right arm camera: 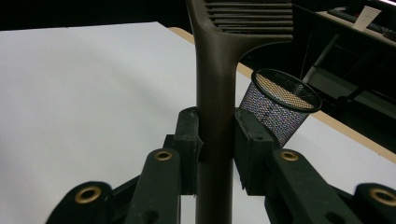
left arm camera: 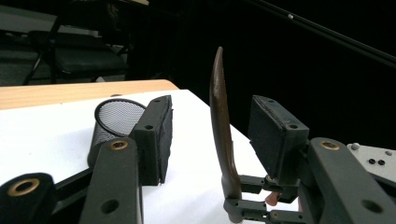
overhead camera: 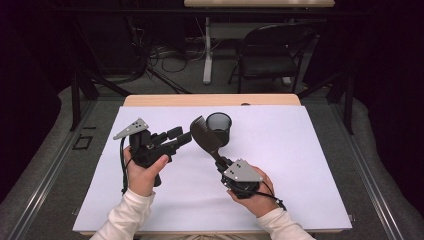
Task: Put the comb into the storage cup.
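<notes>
– Right tool point(overhead camera: 218, 159)?
– Clamped on the brown spatula point(overhead camera: 204, 134) handle, blade raised beside the mesh cup point(overhead camera: 219, 128) near the tabletop point(overhead camera: 300, 165) far edge.
– Left tool point(overhead camera: 179, 137)?
– Half-open astride the blade, not touching; open room right.

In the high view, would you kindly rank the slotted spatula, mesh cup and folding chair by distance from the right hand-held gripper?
1. Slotted spatula: clamped in the right hand-held gripper.
2. Mesh cup: just beyond, behind the spatula's blade.
3. Folding chair: on the floor past the table's far edge.

The mesh cup point(overhead camera: 219, 129) is viewed from high above and farther off; it is seen close and low behind both gripper cameras' jaws point(left arm camera: 114, 122) point(right arm camera: 280, 106).
</notes>
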A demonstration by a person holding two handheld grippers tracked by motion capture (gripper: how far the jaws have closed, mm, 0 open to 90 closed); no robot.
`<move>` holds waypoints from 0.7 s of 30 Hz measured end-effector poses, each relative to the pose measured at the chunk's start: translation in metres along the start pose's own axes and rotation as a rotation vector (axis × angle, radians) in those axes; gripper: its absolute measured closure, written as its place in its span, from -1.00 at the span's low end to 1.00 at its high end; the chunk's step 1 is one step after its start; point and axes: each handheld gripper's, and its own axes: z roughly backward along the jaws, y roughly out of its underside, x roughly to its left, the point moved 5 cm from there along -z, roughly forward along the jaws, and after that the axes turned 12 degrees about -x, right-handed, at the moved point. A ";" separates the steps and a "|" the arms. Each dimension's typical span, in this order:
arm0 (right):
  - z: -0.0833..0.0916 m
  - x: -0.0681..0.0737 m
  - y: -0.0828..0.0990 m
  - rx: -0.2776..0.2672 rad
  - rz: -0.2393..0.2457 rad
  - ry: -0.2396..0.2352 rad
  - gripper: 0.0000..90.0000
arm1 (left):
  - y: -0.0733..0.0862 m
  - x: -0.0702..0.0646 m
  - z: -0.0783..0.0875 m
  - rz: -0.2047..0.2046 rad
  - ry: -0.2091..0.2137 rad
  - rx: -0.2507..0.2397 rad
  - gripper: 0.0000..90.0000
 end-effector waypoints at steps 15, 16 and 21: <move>-0.002 0.018 0.005 0.010 0.031 -0.042 0.62 | 0.013 0.005 -0.005 0.033 0.004 0.038 0.28; -0.002 0.020 0.005 0.011 0.031 -0.045 0.62 | 0.014 0.005 -0.005 0.034 0.006 0.039 0.31; -0.003 0.024 0.007 0.012 0.041 -0.052 0.62 | 0.015 0.006 -0.005 0.044 0.008 0.047 0.40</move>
